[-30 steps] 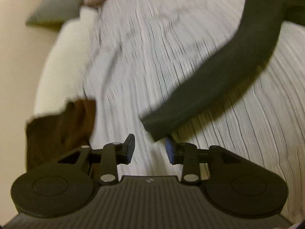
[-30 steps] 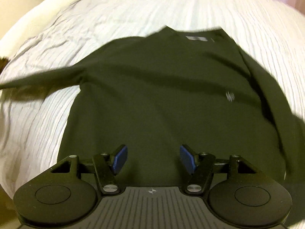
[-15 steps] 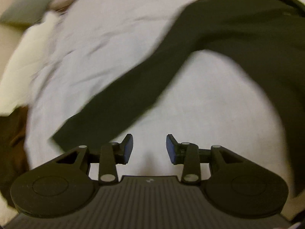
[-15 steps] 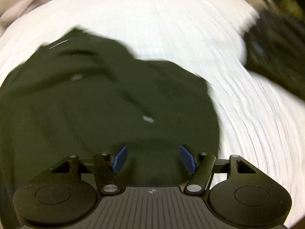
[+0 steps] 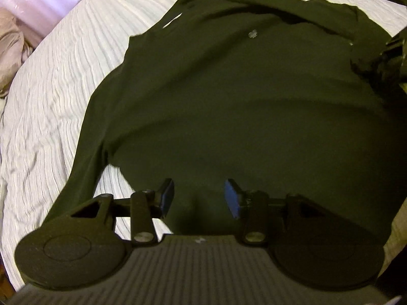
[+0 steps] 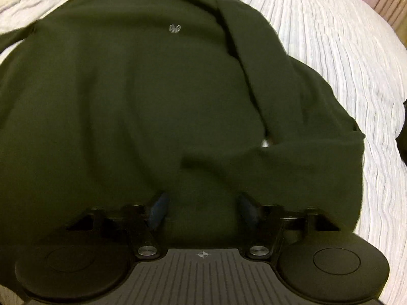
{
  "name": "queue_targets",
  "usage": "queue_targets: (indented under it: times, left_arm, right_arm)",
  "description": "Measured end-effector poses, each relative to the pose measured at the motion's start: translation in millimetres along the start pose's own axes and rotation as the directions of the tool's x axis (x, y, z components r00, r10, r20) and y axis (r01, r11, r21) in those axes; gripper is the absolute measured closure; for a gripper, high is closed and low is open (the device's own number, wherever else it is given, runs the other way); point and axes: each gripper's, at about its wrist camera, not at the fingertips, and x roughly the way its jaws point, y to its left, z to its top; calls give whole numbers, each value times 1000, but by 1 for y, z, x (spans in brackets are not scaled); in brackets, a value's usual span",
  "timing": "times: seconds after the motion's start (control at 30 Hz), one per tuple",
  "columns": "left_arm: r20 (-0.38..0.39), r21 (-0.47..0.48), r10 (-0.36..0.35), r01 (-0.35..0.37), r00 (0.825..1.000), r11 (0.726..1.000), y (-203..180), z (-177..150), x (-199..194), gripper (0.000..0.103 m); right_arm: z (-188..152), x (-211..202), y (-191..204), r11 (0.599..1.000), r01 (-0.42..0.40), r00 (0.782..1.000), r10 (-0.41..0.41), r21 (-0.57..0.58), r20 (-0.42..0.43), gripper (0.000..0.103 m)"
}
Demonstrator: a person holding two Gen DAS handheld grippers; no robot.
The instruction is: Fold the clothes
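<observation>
Your left tongs point(image 5: 199, 198) hang over the hem of the dark sweater point(image 5: 229, 114). Their blue pads stand apart and have just been opening, with only the flat hem fabric below the gap and nothing pinched. A second ago these tongs were at the cuff of a sleeve stretched out over the bed. Now that sleeve point(image 5: 84, 152) lies along the sweater's left edge, close to the body, and the view has swung round onto the sweater's front.

Your right tongs point(image 6: 203, 211) sit low at the sweater's hem too. In this view the pads are blurred but clearly apart, with dark cloth bunched between them; I cannot tell whether they touch it. Half a second ago the sweater lay off to the left of this view; now it fills it.

The other sleeve point(image 6: 254, 76) is folded in over the sweater's front, its cuff end lying across the lower body.

Further up the sweater are the small chest logo point(image 6: 174, 28) and the neck label point(image 5: 173, 21).

The sweater lies spread on the bed point(image 5: 63, 76), whose pale ribbed cover shows around it.
</observation>
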Motion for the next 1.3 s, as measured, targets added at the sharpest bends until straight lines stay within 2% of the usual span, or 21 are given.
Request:
queue_targets:
  times: [0.07,0.13,0.17,0.23,0.33,0.4,0.43,0.5,0.6,0.7,0.8,0.83,0.87,0.9,0.97,1.0,1.1,1.17,1.2,1.23,1.3]
  left_arm:
    - [0,-1,1,-1,1000,1000,0,5,-3,62]
    - [0,-12,3,-3,1000,1000,-2,12,-5,62]
    - [3,-19,2,-2,1000,1000,-1,16,-5,62]
    - [9,-23,-4,5,1000,1000,-2,24,-4,62]
    - [25,-5,-6,6,1000,1000,-6,32,-7,62]
    - [26,8,-16,15,1000,1000,-9,31,-6,61]
    - [26,15,-20,20,999,1000,-10,30,-6,61]
    - [20,28,-29,28,999,999,-13,29,-5,60]
    - [-4,33,-37,37,999,999,-14,24,1,60]
    - [-16,30,-46,47,999,998,-14,25,6,60]
    - [-13,41,-53,53,999,998,-17,28,7,60]
    - [-9,48,-54,54,998,997,-20,30,5,60]
    - [-7,52,-56,56,998,997,-21,32,4,60]
    - [-4,56,-58,58,998,997,-23,33,4,60]
    - [-6,63,-63,64,998,996,-26,35,4,60]
    - [-9,66,-67,67,998,996,-27,36,6,60]
    - [-18,78,-77,78,997,994,-32,39,9,60]
    - [-25,89,-84,86,996,992,-37,41,12,60]
    - [-27,97,-85,87,996,991,-40,43,14,60]
    - [-29,105,-87,89,996,990,-43,44,15,60]
    - [-34,121,-89,93,995,988,-49,48,18,60]
  right_arm:
    - [5,-19,-16,998,-8,999,6,59,43,95]
    - [10,-57,-51,984,1,989,-28,179,147,95]
    - [11,-79,-73,966,7,975,-63,258,211,95]
    - [13,-118,-118,903,5,929,-163,429,332,95]
    - [15,-169,-186,753,-55,828,-333,656,451,95]
    - [7,-174,-224,596,-123,791,-424,793,441,95]
    - [0,-174,-237,529,-135,787,-456,838,415,95]
    - [-14,-171,-253,434,-136,791,-494,891,361,95]
    - [-39,-164,-252,414,-68,817,-499,908,289,95]
    - [-71,-152,-249,375,-36,863,-456,926,218,95]
    - [-97,-126,-253,258,-64,913,-375,964,161,94]
    - [-106,-124,-253,221,-53,916,-378,974,136,78]
    - [-115,-121,-253,184,-42,919,-379,982,110,55]
    - [-120,-120,-254,176,-31,919,-383,984,98,36]
    - [-118,-121,-255,246,-13,912,-395,969,113,35]
    - [-114,-123,-250,318,7,910,-395,948,126,35]
    - [-84,-127,-215,668,112,922,-345,736,173,35]
    - [-78,-117,-186,850,180,943,-292,495,158,35]
    - [-75,-112,-171,912,203,953,-268,355,144,35]
    - [-76,-106,-158,948,228,958,-259,222,121,35]
    - [-89,-88,-138,958,287,957,-286,-7,56,35]
